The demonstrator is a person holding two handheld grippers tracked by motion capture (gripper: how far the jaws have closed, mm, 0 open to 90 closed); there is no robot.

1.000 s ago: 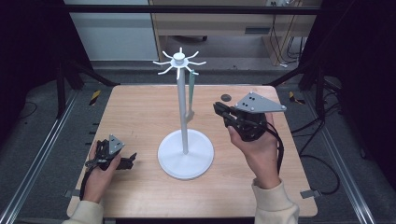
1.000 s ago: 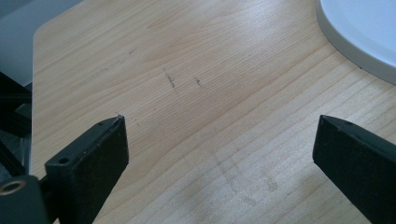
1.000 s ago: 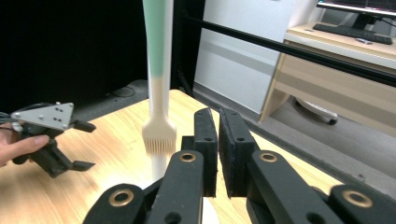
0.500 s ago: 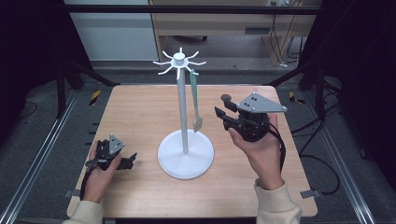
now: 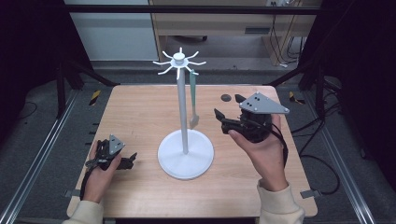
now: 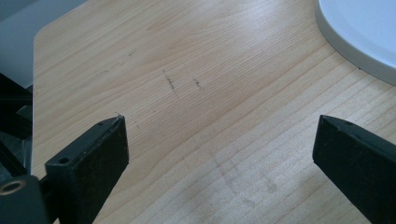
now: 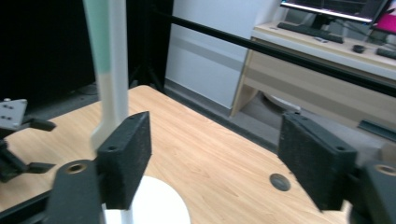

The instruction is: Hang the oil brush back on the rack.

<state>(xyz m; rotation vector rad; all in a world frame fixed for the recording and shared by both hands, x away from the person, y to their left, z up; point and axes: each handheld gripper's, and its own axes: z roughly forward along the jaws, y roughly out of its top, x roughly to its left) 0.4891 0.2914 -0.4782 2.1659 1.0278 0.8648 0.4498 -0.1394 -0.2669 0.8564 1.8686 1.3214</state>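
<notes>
Right tool (image 5: 223, 119): jaws just opening, now wide, nothing between; held just right of spatula.
Left tool (image 5: 127, 160): jaws wide, empty, resting low over bench (image 5: 140, 112).
Spatula (image 5: 193, 100): green-handled, hanging from white stand (image 5: 185, 151) hook, free.

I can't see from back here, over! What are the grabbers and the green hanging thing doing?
Right gripper jaws just opened, nothing between them. Left gripper open, low over table. Green utensil hangs from white stand. Nothing blocking.
</notes>
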